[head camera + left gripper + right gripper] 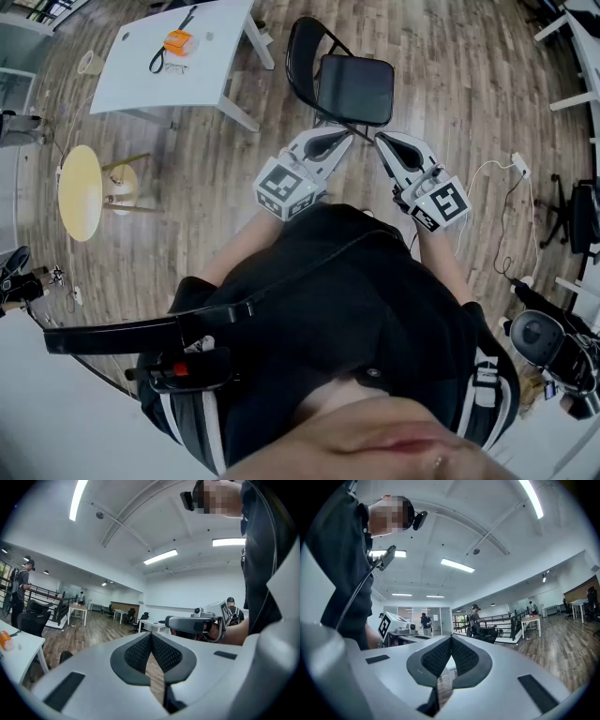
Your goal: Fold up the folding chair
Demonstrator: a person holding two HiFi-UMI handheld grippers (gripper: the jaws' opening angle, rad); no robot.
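Note:
The black folding chair (352, 84) stands unfolded on the wooden floor straight ahead of me, seat flat and backrest to the left. My left gripper (345, 139) and right gripper (382, 139) are held level side by side, their tips just short of the seat's near edge and touching nothing. Both are shut and empty. In the left gripper view the dark pads (140, 652) meet in a closed line, and the right gripper's body (190, 624) shows beyond. In the right gripper view the pads (461, 657) likewise meet. Neither gripper view shows the chair.
A white table (141, 70) with an orange object (178, 41) stands at the upper left, close to the chair. A round yellow stool (80, 192) is at the left. A white cable and socket strip (518, 166) lie on the floor at the right, near an office chair base (562, 202).

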